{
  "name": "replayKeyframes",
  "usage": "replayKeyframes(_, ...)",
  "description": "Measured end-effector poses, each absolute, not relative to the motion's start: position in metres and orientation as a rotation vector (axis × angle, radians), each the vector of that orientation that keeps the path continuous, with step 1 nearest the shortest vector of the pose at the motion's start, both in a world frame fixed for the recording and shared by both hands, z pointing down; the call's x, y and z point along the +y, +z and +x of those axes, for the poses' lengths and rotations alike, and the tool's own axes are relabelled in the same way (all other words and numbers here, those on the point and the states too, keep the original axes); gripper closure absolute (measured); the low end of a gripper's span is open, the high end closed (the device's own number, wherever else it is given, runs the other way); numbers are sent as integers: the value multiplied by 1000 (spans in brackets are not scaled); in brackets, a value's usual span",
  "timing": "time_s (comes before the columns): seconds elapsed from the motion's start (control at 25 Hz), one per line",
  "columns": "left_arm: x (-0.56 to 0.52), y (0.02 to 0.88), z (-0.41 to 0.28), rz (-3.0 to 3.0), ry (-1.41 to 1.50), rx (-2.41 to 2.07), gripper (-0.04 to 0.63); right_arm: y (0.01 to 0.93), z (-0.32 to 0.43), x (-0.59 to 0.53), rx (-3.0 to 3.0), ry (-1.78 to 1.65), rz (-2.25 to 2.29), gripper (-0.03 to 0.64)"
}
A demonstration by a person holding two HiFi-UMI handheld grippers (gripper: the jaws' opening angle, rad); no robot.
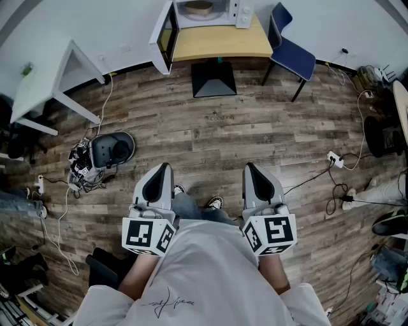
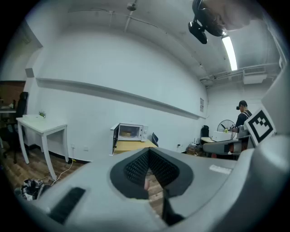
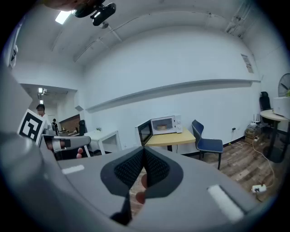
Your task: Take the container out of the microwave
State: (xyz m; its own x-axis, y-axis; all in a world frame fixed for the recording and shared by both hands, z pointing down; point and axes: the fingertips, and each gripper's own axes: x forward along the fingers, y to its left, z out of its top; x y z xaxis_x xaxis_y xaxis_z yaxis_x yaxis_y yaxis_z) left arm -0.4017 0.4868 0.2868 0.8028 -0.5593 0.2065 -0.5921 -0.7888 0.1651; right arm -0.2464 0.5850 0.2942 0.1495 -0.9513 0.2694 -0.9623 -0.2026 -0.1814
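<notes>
I am standing well back from the counter, where the microwave is sitting with its door open, its top cut off in the head view. I am holding my left hand-held gripper and right hand-held gripper with jaws together, empty. The container is sitting inside the microwave, too small to make out.

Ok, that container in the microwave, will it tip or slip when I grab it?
Probably stable: the container looks low and wide inside the microwave. Likely light, since it looks small in there. Whether its surface is slippery is too distant to judge.
</notes>
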Motion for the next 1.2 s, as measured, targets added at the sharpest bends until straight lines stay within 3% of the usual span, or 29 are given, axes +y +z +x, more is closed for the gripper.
replayKeyframes(0.64,470,317,-382,2693,267,-804,594,314,-238,575,-1976,686,2403,603)
replayKeyframes(1.2,340,312,-288,2682,238,-688,594,316,-191,429,-2030,632,2168,603)
